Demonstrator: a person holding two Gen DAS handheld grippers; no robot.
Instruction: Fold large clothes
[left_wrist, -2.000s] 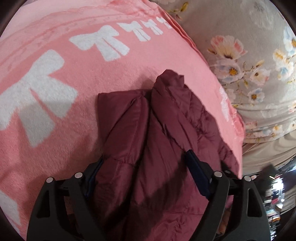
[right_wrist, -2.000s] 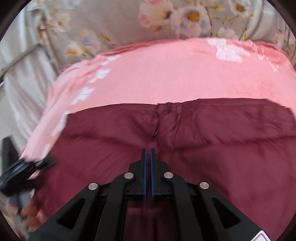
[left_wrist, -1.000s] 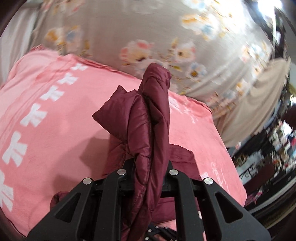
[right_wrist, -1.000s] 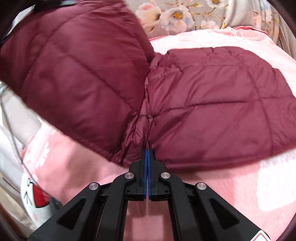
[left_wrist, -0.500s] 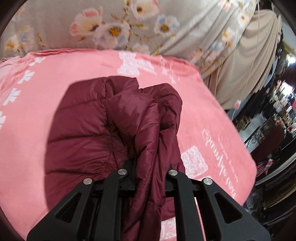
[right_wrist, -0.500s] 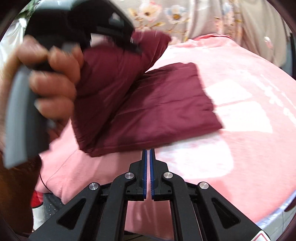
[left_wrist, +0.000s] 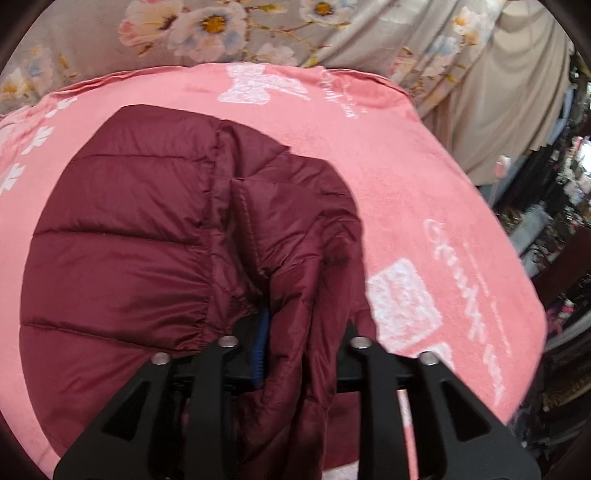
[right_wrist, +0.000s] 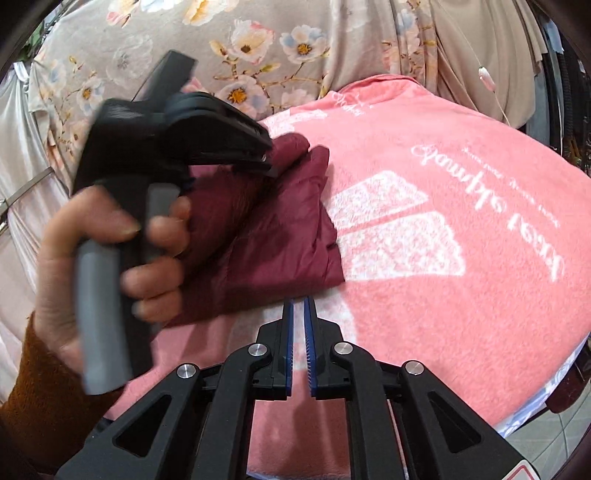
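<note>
A maroon quilted jacket (left_wrist: 125, 236) lies folded over on the pink blanket (left_wrist: 424, 206). My left gripper (left_wrist: 301, 332) has a fold of the jacket between its fingers; the jaws stand partly apart around it, low over the folded pile. In the right wrist view the jacket (right_wrist: 266, 236) lies left of centre, with the left gripper (right_wrist: 269, 162) and the hand holding it above it. My right gripper (right_wrist: 298, 306) holds nothing, its jaws a narrow gap apart, just in front of the jacket's near edge.
The pink blanket (right_wrist: 443, 295) with white print covers the bed; its edge drops off at the right. A floral grey cloth (right_wrist: 240, 40) hangs behind. Beige curtain (left_wrist: 509, 92) and cluttered shelves (left_wrist: 554, 206) stand beyond the bed's right side.
My left gripper has lowered the jacket fold onto the rest of the jacket and its jaws have widened. My right gripper's jaws have parted slightly.
</note>
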